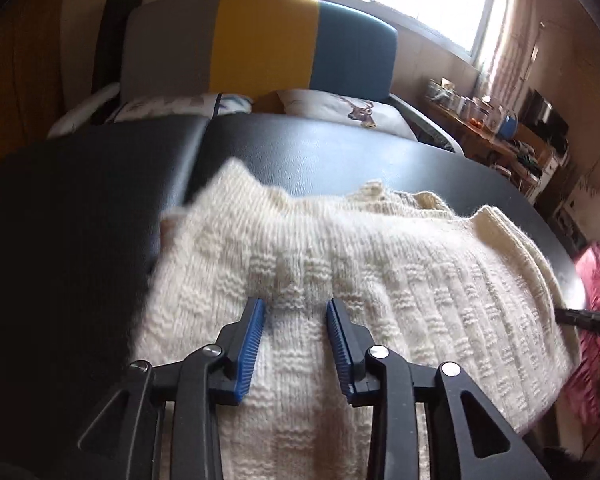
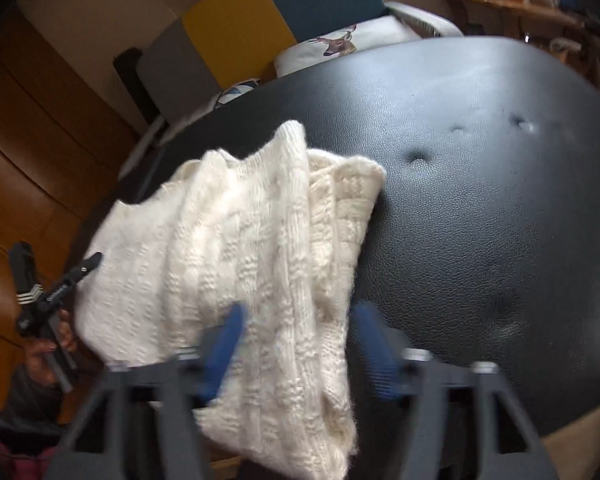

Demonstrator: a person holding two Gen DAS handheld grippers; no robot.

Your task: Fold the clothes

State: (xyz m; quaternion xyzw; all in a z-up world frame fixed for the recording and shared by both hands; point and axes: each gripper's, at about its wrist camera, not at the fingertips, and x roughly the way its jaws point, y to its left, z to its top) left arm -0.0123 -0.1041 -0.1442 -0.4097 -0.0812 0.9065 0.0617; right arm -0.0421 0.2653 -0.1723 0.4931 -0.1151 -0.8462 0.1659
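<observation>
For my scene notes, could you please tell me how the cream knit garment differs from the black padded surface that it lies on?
The cream knit garment is pale and fuzzy with ribbed, blocky stitching, while the black padded surface is dark, glossy and finely grained. The garment is doubled into uneven layers, whereas the surface lies flat with a few small dimples. The garment covers only part of the far wider surface. Both are one plain colour.

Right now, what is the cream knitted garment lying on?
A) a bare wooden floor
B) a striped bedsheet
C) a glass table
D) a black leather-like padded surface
D: the cream knitted garment lies folded on the black padded surface, whose grained, dimpled skin shows all around it.
</observation>
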